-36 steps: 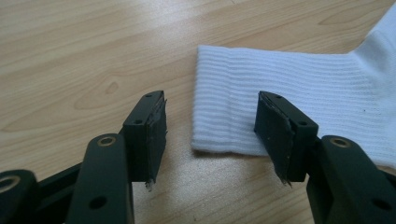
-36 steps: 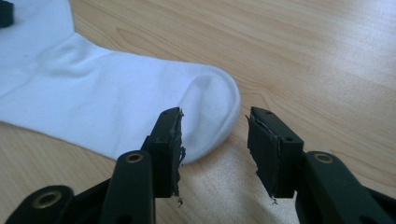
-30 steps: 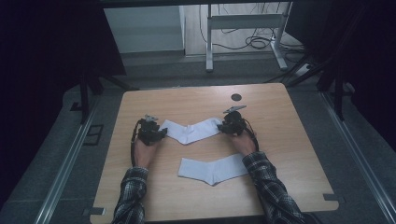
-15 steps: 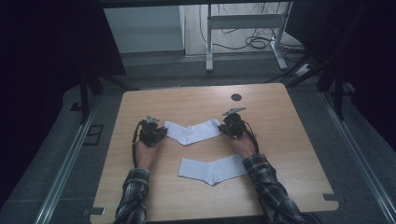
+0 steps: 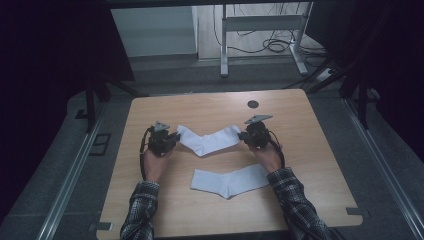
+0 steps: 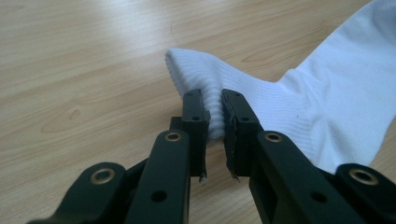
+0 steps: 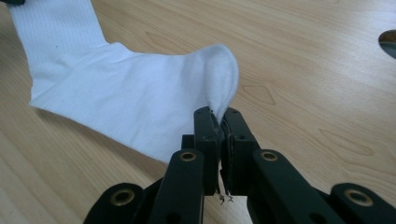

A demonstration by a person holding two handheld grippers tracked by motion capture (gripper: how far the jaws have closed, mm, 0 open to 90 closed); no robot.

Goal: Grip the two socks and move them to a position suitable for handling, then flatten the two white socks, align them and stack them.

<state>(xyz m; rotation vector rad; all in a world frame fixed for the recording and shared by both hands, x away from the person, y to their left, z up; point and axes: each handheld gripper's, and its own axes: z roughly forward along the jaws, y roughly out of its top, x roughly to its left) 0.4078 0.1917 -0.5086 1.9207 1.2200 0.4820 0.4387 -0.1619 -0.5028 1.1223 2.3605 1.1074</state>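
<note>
Left gripper (image 5: 167, 141) clamps cuff of far sock (image 5: 209, 141) — right gripper (image 5: 248, 136) pinches toe end

White sock (image 5: 209, 141) on wooden table (image 5: 310, 165), bent in shallow V, ribbed cuff end at left bunched and raised off surface, smooth toe end at right pinched up too, middle sagging onto wood
</note>
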